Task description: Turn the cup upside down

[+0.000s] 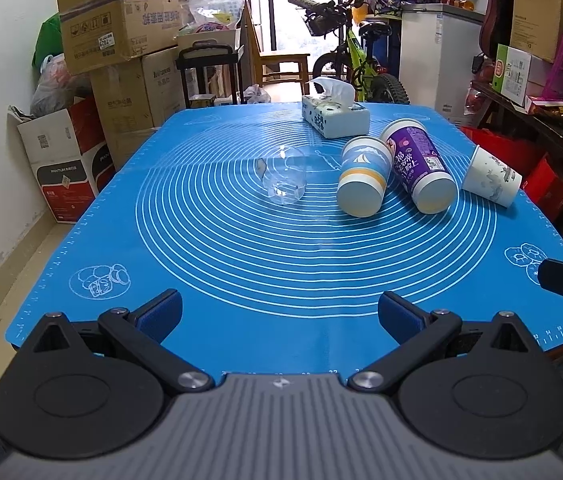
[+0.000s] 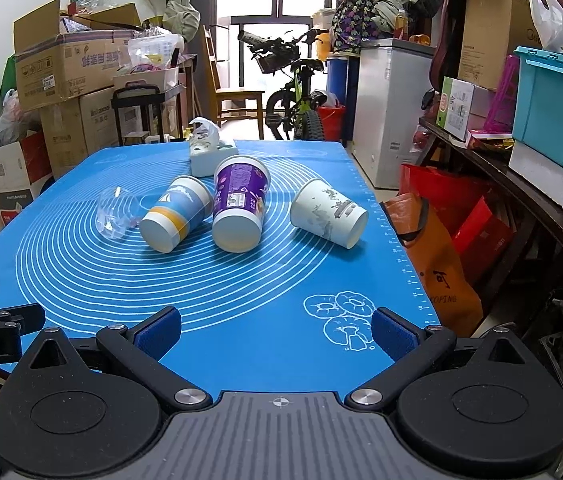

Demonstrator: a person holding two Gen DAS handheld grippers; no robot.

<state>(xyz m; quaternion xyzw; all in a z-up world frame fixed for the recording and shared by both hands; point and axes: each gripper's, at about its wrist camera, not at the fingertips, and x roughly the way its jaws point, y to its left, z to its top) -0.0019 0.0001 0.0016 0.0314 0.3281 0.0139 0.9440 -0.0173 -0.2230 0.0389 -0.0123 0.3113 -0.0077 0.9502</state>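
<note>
Several cups lie on their sides on the blue mat (image 1: 281,264) (image 2: 241,300): a clear plastic cup (image 1: 283,174) (image 2: 115,216), a blue-and-white paper cup (image 1: 363,176) (image 2: 175,212), a purple cup (image 1: 419,166) (image 2: 237,204) and a white printed cup (image 1: 491,176) (image 2: 327,212). Their bases face me. My left gripper (image 1: 279,314) is open and empty over the mat's near edge, well short of the cups. My right gripper (image 2: 277,330) is open and empty, also near the front edge.
A tissue box (image 1: 335,114) (image 2: 211,152) stands behind the cups. Cardboard boxes (image 1: 121,20) pile up at the left. A bicycle (image 1: 353,52), a white freezer (image 2: 391,108) and a cluttered shelf (image 2: 521,152) with an orange bag (image 2: 433,264) line the back and right.
</note>
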